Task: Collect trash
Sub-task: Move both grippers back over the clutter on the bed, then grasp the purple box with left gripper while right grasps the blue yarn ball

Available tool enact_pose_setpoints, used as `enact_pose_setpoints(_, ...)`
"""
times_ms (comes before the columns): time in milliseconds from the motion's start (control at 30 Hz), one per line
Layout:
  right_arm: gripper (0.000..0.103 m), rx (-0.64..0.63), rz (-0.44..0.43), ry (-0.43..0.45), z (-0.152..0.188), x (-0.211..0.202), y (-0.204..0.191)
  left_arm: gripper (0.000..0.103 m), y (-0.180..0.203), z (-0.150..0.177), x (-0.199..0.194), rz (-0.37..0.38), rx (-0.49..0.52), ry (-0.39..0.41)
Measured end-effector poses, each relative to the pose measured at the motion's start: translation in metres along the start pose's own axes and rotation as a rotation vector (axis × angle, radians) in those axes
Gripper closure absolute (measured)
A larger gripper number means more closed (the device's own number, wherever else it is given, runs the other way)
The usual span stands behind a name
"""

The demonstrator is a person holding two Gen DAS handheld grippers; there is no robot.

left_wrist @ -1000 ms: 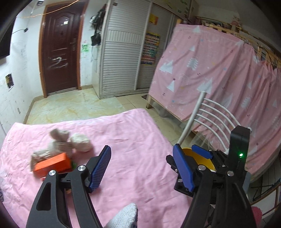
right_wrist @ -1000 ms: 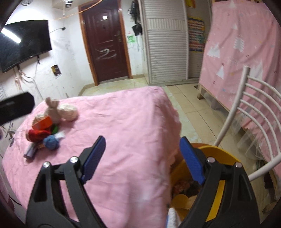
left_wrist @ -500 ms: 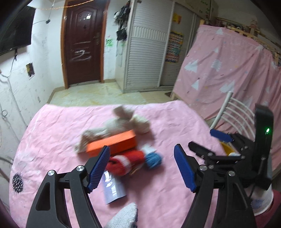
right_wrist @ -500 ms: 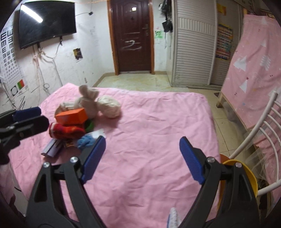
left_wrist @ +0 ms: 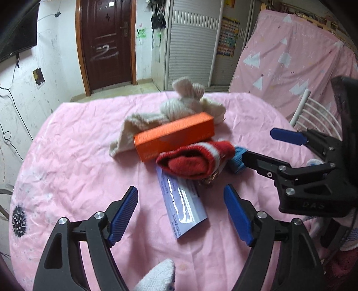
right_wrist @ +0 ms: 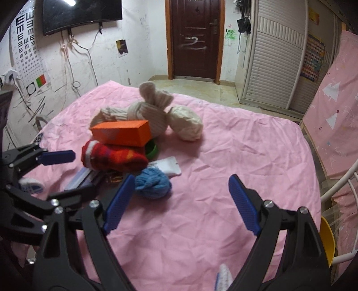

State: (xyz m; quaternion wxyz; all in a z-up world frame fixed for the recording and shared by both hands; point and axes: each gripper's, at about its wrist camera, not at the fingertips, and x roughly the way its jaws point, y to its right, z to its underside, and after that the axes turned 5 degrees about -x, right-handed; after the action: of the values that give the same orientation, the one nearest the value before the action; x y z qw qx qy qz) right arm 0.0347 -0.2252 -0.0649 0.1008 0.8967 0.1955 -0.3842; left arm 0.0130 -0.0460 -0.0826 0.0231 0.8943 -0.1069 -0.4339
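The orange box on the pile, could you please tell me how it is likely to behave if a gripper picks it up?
The orange box has crisp, straight edges, so it probably stays stiff, though thin card may dent under firm fingers. It leans on the beige knitwear and the red sock, so pushing may tip or slide it off. It looks light for its size.

Black tool (left_wrist: 180,214) frames – ribbed blue pads (left_wrist: 124,216), silver screws.

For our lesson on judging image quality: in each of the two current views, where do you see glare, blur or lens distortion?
Left wrist view: white glare streaks on the glossy lilac flat packet; the red-and-white knitted sock looks slightly smeared; door frame and wardrobe bow from the fisheye. Right wrist view: the wall-mounted black television reflects a bright light strip; the blue knitted sock ball is soft-edged; dark vignette in the corners.
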Motion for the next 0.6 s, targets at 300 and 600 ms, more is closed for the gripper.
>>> enact_pose_setpoints(300,0.021,-0.024,-0.001,-0.038,-0.004,0.015,-0.008,0.062,0.005,0.002,0.012,-0.018,0.034,-0.034)
enact_pose_setpoints(600,0.044,-0.070,0.002,-0.079,-0.007,0.027,-0.021,0.087,-0.014,0.005,0.002,0.015,-0.020,-0.025)
